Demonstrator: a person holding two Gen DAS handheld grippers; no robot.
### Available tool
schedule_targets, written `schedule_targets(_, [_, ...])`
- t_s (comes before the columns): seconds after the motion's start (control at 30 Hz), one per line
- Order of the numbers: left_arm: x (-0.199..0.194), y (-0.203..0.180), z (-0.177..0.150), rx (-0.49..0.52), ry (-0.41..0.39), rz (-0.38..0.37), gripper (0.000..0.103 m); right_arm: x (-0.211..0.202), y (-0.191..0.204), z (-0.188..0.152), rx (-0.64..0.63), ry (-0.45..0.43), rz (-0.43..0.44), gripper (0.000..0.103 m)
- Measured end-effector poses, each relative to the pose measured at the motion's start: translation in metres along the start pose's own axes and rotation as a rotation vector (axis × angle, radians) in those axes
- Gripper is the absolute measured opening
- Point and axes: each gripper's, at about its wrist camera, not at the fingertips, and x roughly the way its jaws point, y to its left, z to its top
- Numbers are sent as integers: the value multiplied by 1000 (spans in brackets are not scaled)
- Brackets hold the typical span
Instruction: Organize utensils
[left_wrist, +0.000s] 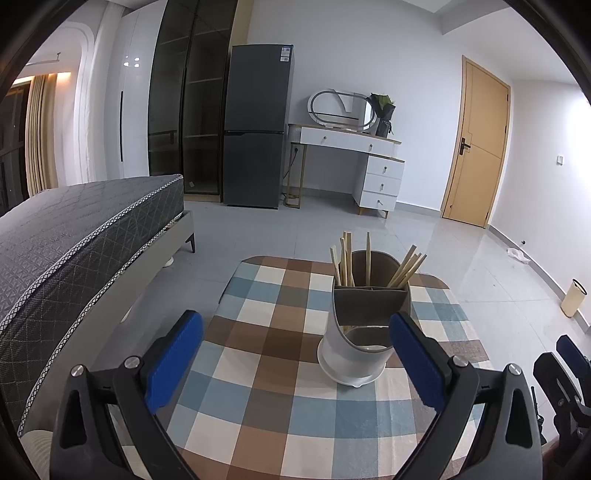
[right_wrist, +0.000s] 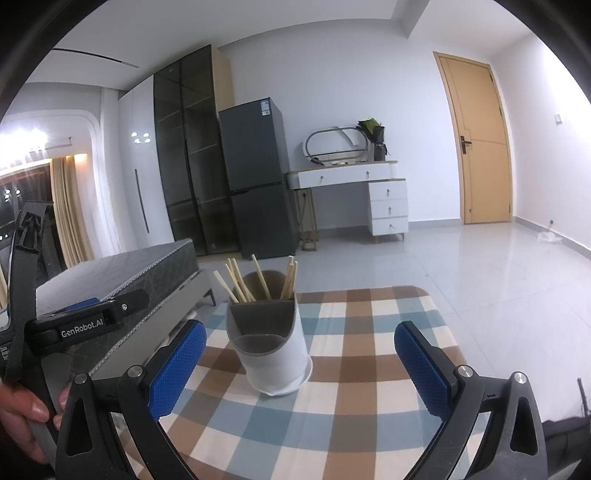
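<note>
Bamboo chopsticks (left_wrist: 347, 260) already stand sorted in the holder (left_wrist: 364, 332), mid-table (left_wrist: 258, 369), nothing loose left. I've got left gripper (left_wrist: 295, 363) and right gripper (right_wrist: 299, 363) released, empty, backed off near the holder. Looks done.

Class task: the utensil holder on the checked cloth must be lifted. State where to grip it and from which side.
Grip the utensil holder across its round white lower body, coming level from the front. Chopsticks fan out of the top, blocking a grasp from above, and the open right gripper probably spans it.
</note>
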Motion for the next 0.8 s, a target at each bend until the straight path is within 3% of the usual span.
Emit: schedule_targets(0.8, [1, 1, 0, -2, 9, 1, 98, 1, 0, -1, 4, 10, -8, 103])
